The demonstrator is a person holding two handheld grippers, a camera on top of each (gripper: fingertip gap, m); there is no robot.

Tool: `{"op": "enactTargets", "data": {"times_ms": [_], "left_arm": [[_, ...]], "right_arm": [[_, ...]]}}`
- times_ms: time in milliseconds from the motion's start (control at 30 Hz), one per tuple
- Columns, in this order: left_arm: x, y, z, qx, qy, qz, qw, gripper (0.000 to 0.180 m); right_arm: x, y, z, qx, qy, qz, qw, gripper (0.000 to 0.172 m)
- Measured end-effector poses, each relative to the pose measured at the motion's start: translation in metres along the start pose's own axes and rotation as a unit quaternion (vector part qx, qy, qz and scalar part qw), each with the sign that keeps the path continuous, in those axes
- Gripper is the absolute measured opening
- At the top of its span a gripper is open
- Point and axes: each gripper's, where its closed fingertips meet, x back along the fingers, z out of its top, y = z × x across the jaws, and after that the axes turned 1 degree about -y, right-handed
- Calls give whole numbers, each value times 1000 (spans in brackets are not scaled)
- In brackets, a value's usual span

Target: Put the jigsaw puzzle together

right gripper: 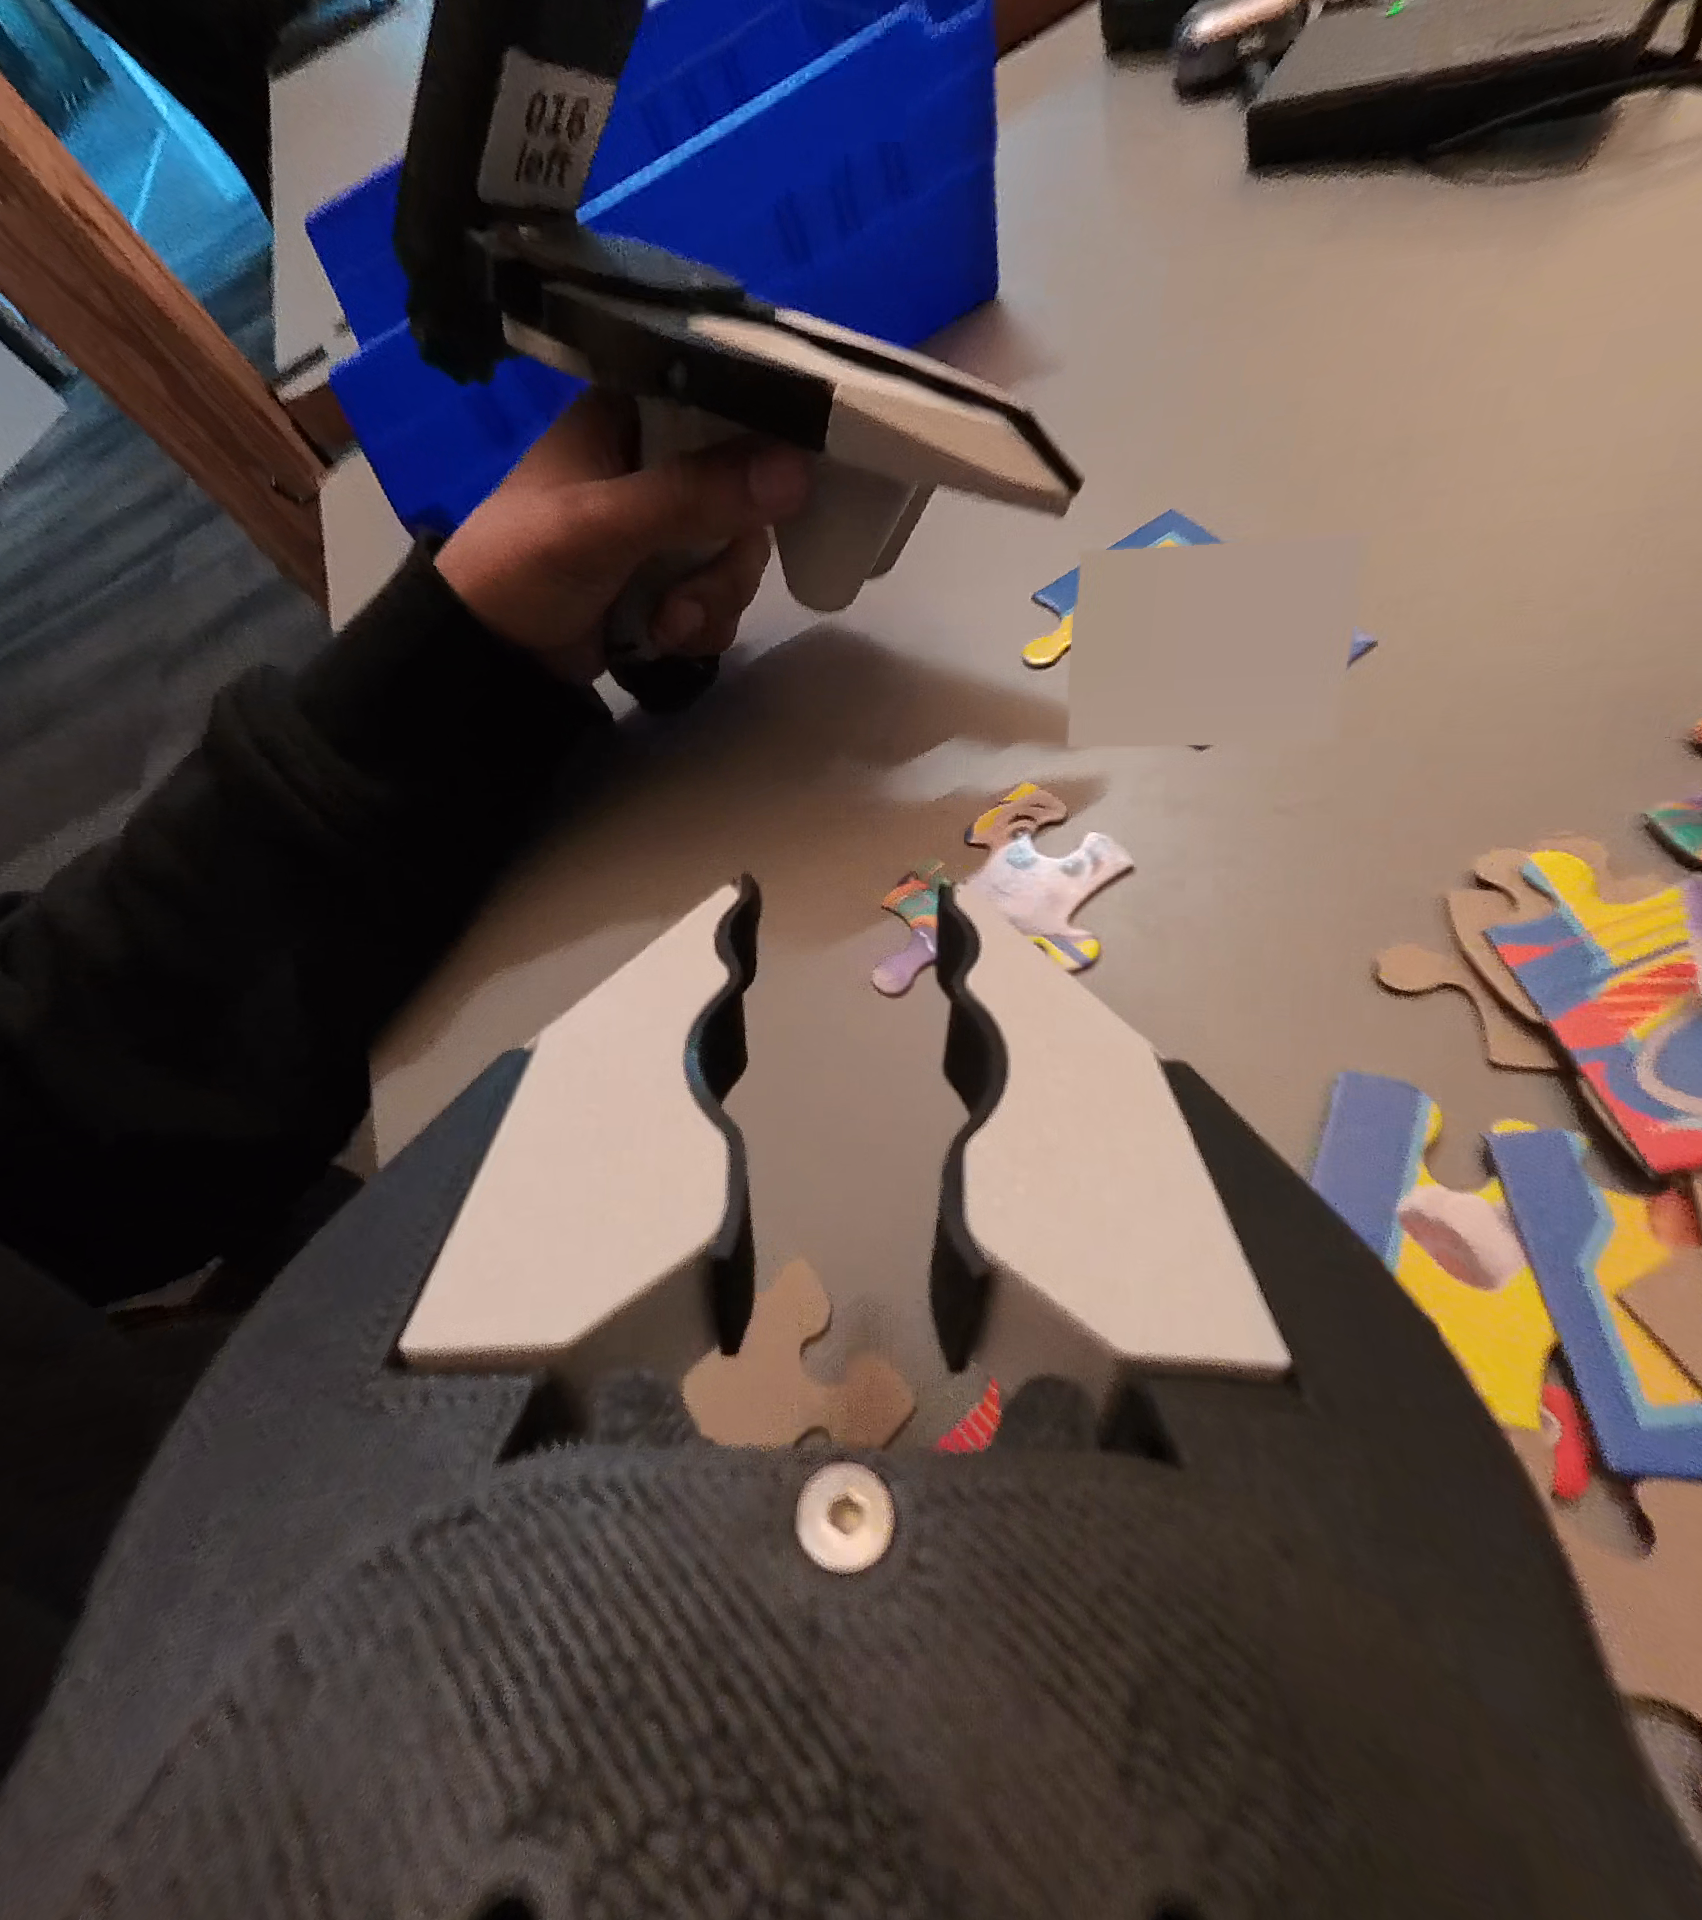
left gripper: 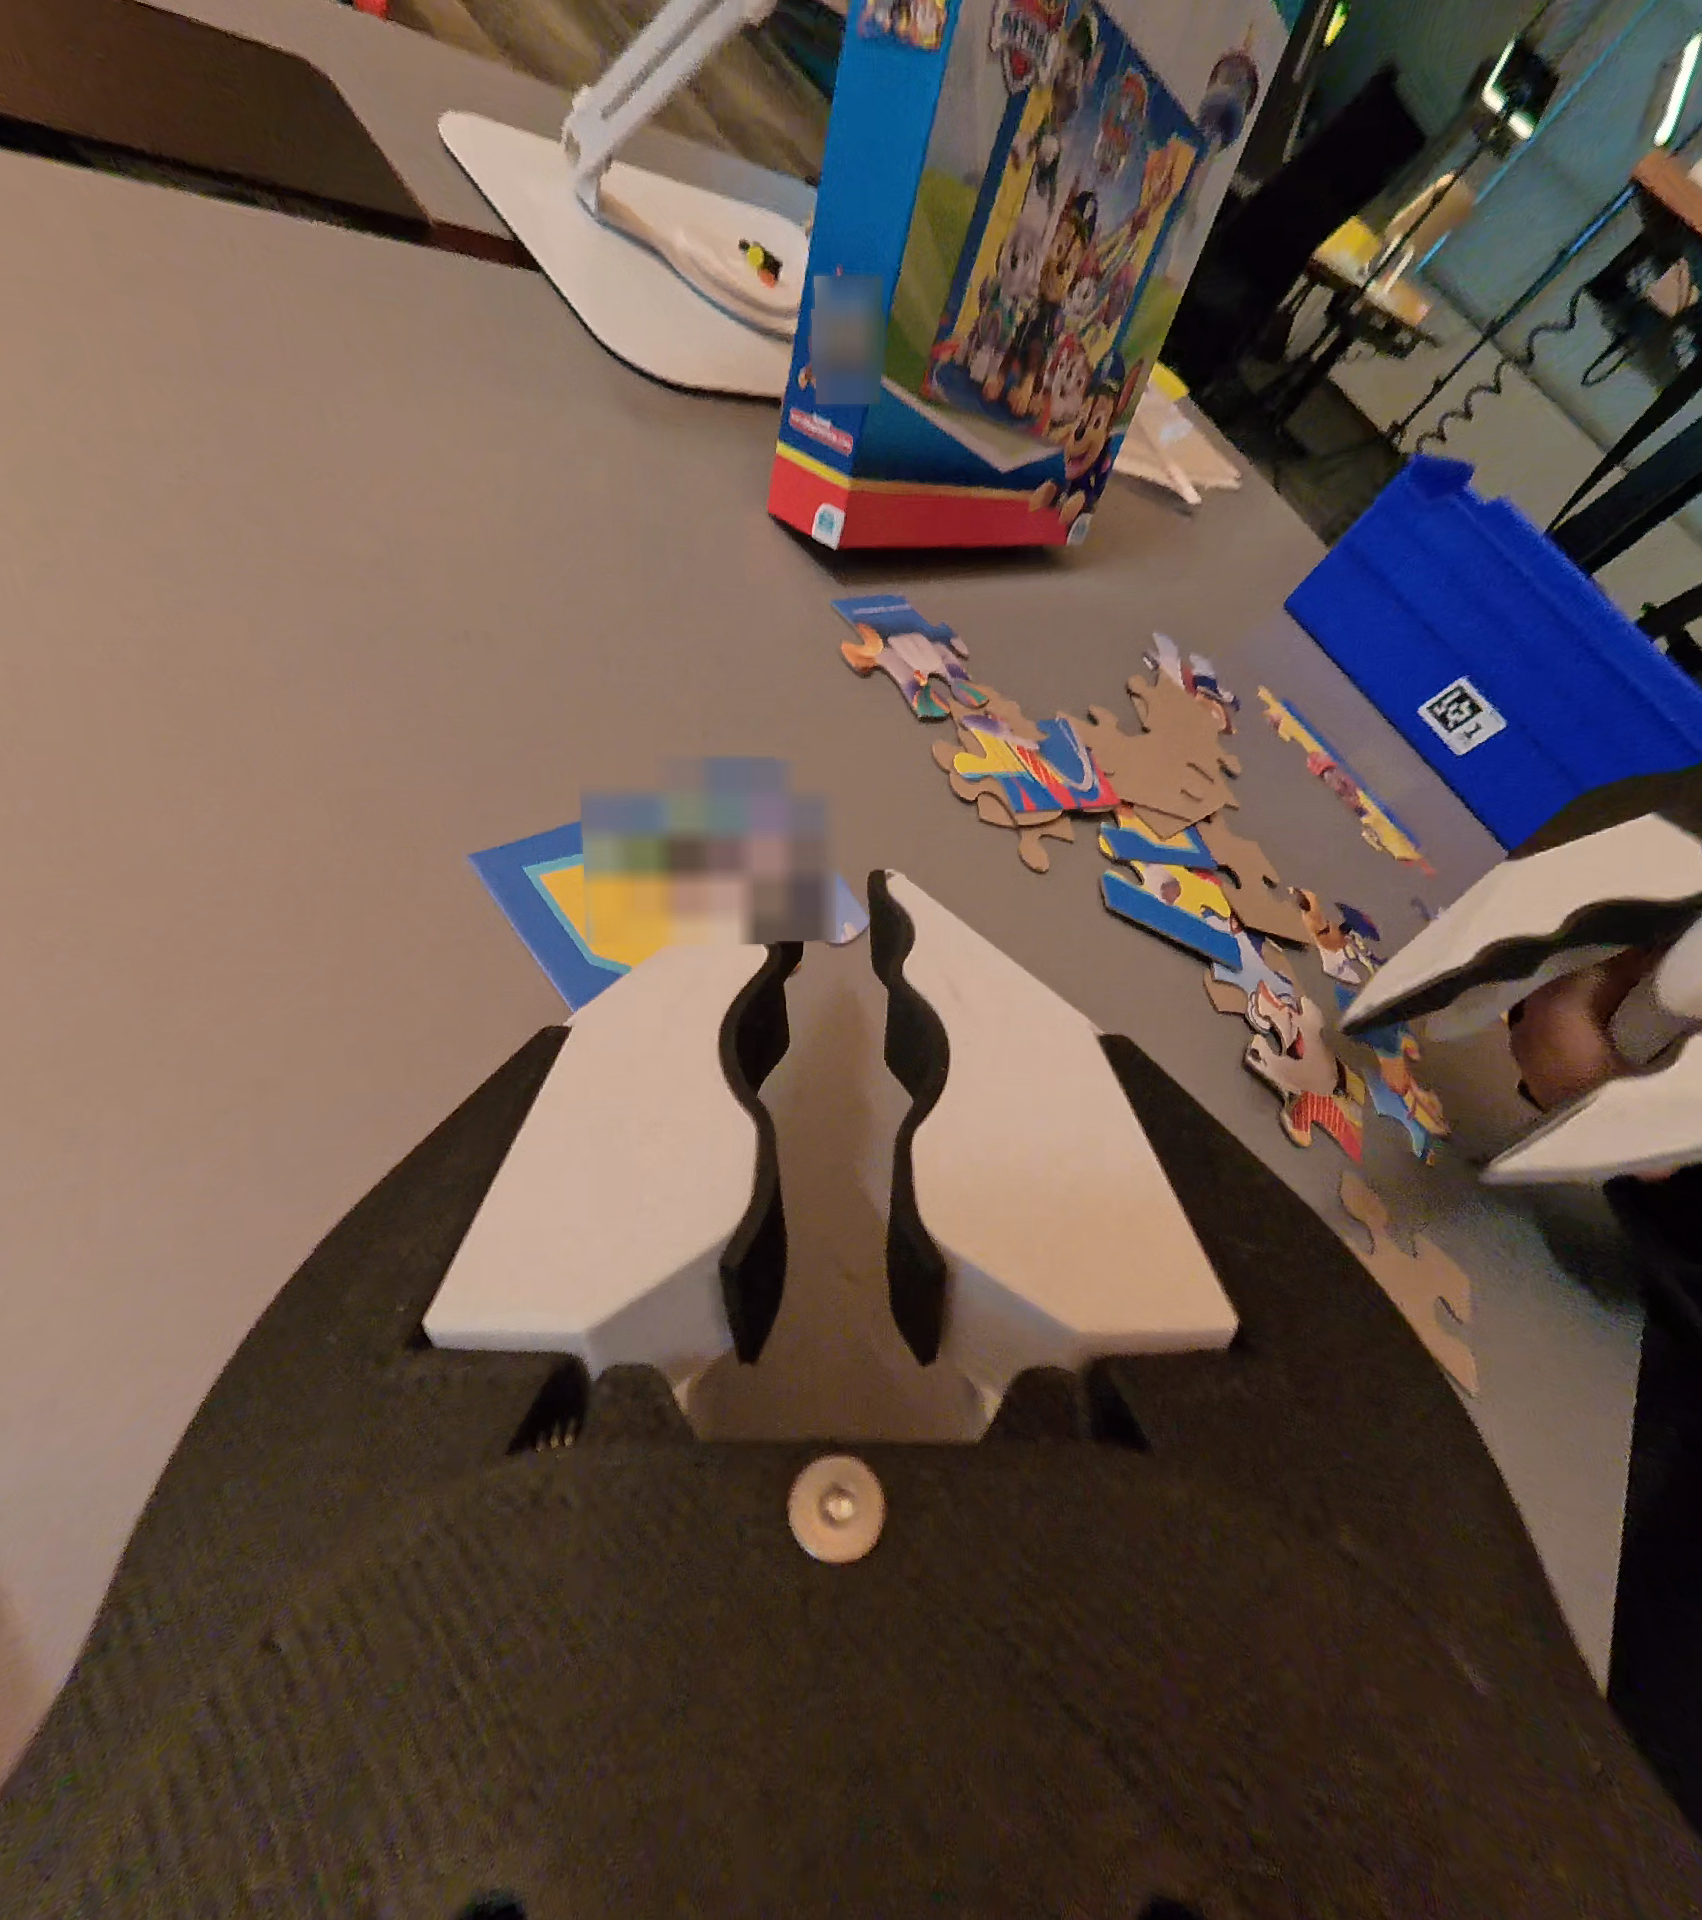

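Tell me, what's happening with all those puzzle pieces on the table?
A person holds a hand-held gripper in each hand over a grey table. The left hand-held gripper hovers just short of a blue-edged puzzle piece, its fingers a little apart and holding nothing. The right hand-held gripper is open and empty beside a small colourful piece. More loose puzzle pieces are scattered nearby, some face down. A puzzle box stands upright behind them, with a blue bin nearby.

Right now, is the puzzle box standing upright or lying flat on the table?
Upright. The puzzle box stands on its narrow red bottom edge on the grey table, with its picture face rising tall behind the loose puzzle pieces.
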Motion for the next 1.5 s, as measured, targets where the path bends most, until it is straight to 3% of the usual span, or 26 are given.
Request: {"op": "enactTargets", "data": {"times_ms": [167,367,533,667,800,1033,1167,1267,1367,1500], "left_arm": [[5,-5,4,4,17,3,1000,10],[7,-7,5,3,20,5,1000,11],[7,-7,5,3,20,4,1000,11],[7,-7,5,3,20,4,1000,11],[6,-6,4,1,19,5,1000,11],[5,-7,4,-5,19,11,1000,11],[5,-8,4,-6,17,15,1000,11],[4,-8,3,-13,12,19,1000,11],[5,-13,2,-28,8,38,999,11],[6,-13,3,-34,9,41,999,11]], "right_arm": [[-35,27,-26,45,-107,-92,989,33],[-50,39,-42,74,-155,-128,977,33],[-42,24,-54,77,-164,-117,976,11],[-29,13,-64,96,-170,-123,973,22],[4,51,-47,100,-142,-193,966,24],[36,111,-11,6,-92,-199,976,40],[25,148,7,3,-106,-229,968,50],[-1,181,3,-64,-158,-228,959,65],[-20,203,7,-102,-163,-235,953,82],[-26,218,0,-79,-184,-278,939,85]]}}
